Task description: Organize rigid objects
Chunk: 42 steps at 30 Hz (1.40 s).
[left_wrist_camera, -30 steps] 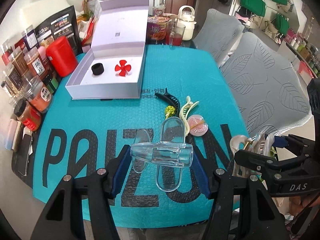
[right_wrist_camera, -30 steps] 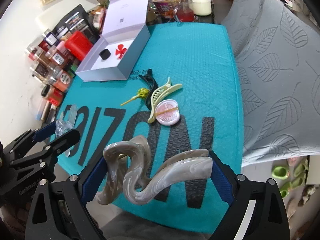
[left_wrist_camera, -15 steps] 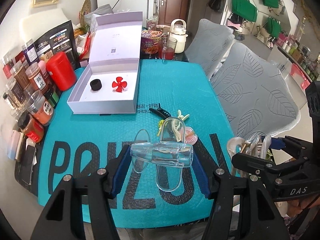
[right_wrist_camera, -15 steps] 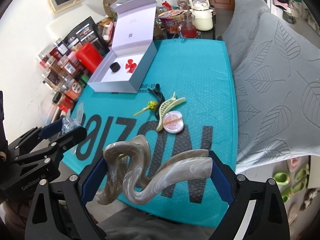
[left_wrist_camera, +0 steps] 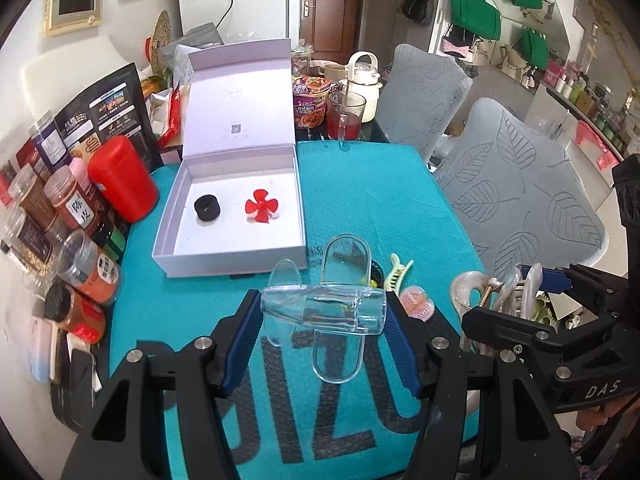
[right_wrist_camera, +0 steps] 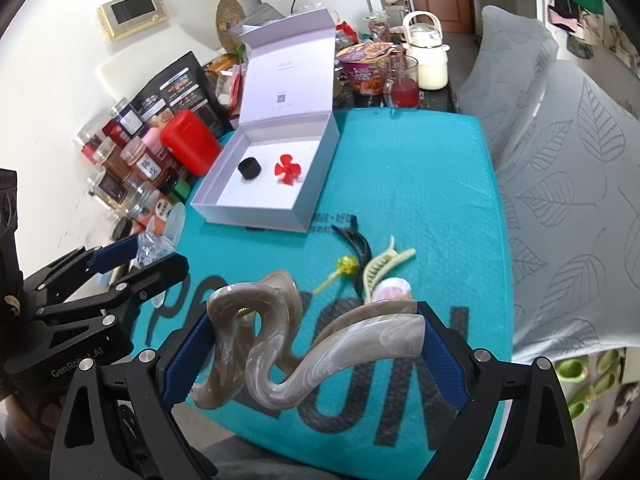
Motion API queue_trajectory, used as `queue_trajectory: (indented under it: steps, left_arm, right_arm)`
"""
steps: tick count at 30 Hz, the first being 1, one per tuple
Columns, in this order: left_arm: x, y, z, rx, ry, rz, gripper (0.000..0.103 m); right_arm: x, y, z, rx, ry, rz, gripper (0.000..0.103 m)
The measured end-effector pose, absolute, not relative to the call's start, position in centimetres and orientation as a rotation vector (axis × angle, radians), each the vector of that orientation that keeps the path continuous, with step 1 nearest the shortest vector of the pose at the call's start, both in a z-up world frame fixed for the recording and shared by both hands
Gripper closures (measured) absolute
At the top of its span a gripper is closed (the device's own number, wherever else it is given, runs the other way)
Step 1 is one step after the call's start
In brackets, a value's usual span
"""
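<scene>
My left gripper [left_wrist_camera: 323,314] is shut on a clear plastic toy plane [left_wrist_camera: 320,312], held above the teal mat [left_wrist_camera: 380,200]. My right gripper [right_wrist_camera: 316,352] is shut on a marbled beige hair claw [right_wrist_camera: 280,344], also lifted above the mat; it also shows in the left wrist view [left_wrist_camera: 492,292]. An open white box [left_wrist_camera: 236,216] at the back left holds a black cap [left_wrist_camera: 207,208] and a red propeller [left_wrist_camera: 261,212]. A black clip [right_wrist_camera: 352,240], a yellow pin [right_wrist_camera: 340,270], a cream hair claw [right_wrist_camera: 384,264] and a pink round disc [right_wrist_camera: 394,290] lie mid-mat.
Spice jars [left_wrist_camera: 68,216] and a red canister [left_wrist_camera: 122,178] line the mat's left edge. A noodle cup [left_wrist_camera: 310,100], a glass of red drink [left_wrist_camera: 344,118] and a white kettle [left_wrist_camera: 364,84] stand behind the mat. Grey chairs [left_wrist_camera: 512,200] stand at the right.
Both grippers have lifted up and drawn back from the table with their objects still held. The box and the loose items on the mat have not moved.
</scene>
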<state>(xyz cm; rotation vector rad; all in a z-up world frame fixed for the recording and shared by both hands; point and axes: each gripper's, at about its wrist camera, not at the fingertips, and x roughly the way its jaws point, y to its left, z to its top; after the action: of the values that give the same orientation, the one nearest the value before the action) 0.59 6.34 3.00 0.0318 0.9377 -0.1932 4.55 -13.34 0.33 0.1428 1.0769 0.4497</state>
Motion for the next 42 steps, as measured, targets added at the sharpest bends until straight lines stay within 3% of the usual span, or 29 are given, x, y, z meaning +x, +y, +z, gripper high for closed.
queue_trajectory:
  steps: [29,42]
  left_arm:
    - [14.8,15.3,1.2,0.049,0.959,-0.255,0.044]
    - [21.3,17.2,-1.5,0.047,0.977,-0.246,0.044]
  right_arm:
    - [17.5,-2.5,1.2,0.078,1.009,0.443,0.008]
    - [24.1,0.1,-1.3,0.044,0.990,0.477,0.007]
